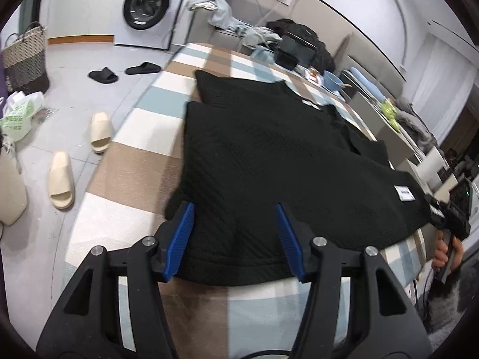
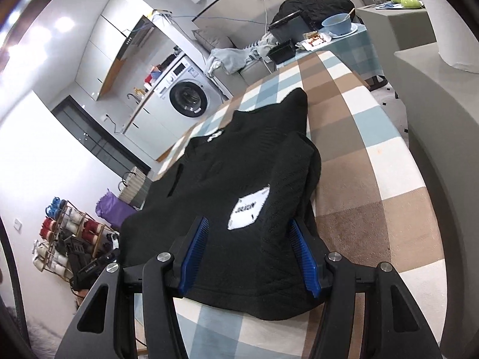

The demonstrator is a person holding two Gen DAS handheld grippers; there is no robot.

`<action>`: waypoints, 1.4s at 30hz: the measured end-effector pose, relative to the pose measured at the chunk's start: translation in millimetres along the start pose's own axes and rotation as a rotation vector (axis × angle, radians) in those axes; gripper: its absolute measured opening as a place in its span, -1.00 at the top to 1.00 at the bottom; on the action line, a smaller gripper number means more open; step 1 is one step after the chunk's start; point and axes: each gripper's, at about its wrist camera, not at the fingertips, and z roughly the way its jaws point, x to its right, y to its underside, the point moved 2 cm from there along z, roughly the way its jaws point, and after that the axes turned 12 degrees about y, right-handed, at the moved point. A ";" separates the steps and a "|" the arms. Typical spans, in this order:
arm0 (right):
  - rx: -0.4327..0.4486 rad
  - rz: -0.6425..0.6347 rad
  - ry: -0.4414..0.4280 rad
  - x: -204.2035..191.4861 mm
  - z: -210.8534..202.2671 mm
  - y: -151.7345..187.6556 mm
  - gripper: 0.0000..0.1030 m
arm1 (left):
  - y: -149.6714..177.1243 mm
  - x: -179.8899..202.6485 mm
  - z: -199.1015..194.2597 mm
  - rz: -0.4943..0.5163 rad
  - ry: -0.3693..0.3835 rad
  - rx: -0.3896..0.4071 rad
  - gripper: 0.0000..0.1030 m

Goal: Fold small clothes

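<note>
- Laundry room clutter rings the scene: a washer (image 1: 146, 6) at the back wall, slippers (image 1: 61, 179) on the floor, a basket (image 1: 25, 56) by the wall.
- Nearer, a checked cloth (image 1: 143, 161) covers the worktop, and on it lies the black top (image 1: 269, 161), spread mostly flat.
- Its hem faces both tools; the body runs away from them toward the collar at the far end, so the long axis points straight ahead of each camera.
- One sleeve (image 1: 239, 86) looks folded in across the far part, seen from the left wrist.
- A white patch (image 2: 247, 209) sits near the hem on the right side, just ahead of the right tool.
- Left tool (image 1: 235, 240): jaws wide apart, straddling the hem's left part, blue pads (image 1: 182, 236) either side of the cloth; holding nothing.
- Right tool (image 2: 250, 252): jaws likewise wide apart over the hem's right corner, gripping nothing; whether the pads touch the fabric I cannot tell.
- From the left wrist, the right tool shows at the far right edge of the hem, held in a hand (image 1: 446, 252).
- Each tool is nearest its own hem corner, so the likely next move is for both to close on the hem and carry it forward along the long axis toward the collar.
- Risk, as I judge it: thick quilted fabric may bunch unless both corners lift evenly.
</note>
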 end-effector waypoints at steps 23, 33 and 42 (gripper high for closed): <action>-0.022 0.027 0.076 14.4 8.9 2.3 -0.13 | -21.8 3.3 -0.3 -0.011 0.088 0.014 0.04; -0.024 0.039 0.114 18.8 3.8 6.3 -0.14 | 4.1 22.8 -6.6 0.059 0.080 -0.045 0.04; -0.035 0.037 0.115 19.3 7.0 7.3 -0.14 | 1.8 40.5 13.8 0.071 0.090 -0.051 0.02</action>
